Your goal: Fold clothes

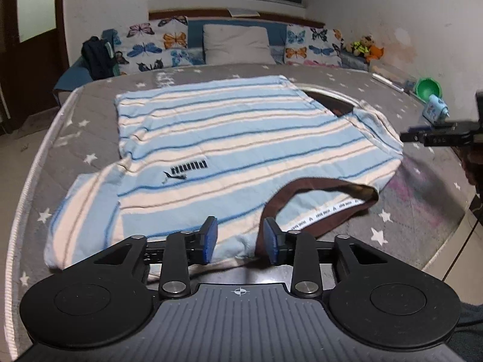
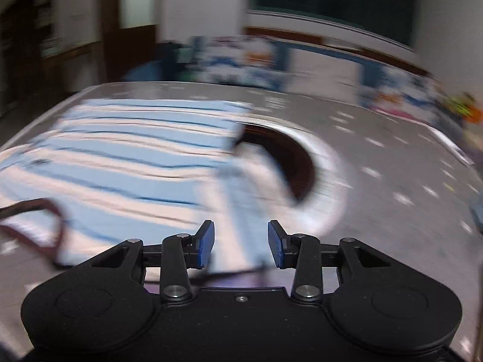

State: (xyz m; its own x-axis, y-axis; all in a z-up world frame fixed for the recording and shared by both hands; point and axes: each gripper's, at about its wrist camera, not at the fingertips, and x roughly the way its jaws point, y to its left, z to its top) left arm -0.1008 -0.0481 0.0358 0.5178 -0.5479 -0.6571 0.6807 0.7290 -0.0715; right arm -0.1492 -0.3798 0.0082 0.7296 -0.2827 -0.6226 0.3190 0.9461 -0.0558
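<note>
Striped shirt (image 1: 223, 157) lies spread on the bed (image 1: 422, 211), mid-frame, brown collar lower right. Left gripper (image 1: 240, 239) fingers spread, empty, over the near shirt edge. Right gripper (image 2: 241, 244) fingers spread, empty; view blurred.

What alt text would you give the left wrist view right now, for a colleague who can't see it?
A blue-and-cream striped T-shirt lies spread on a grey star-print bed, its brown collar nearest the open, empty left gripper. Butterfly-print cushions line the far wall, and the right gripper enters at the right edge.
</note>
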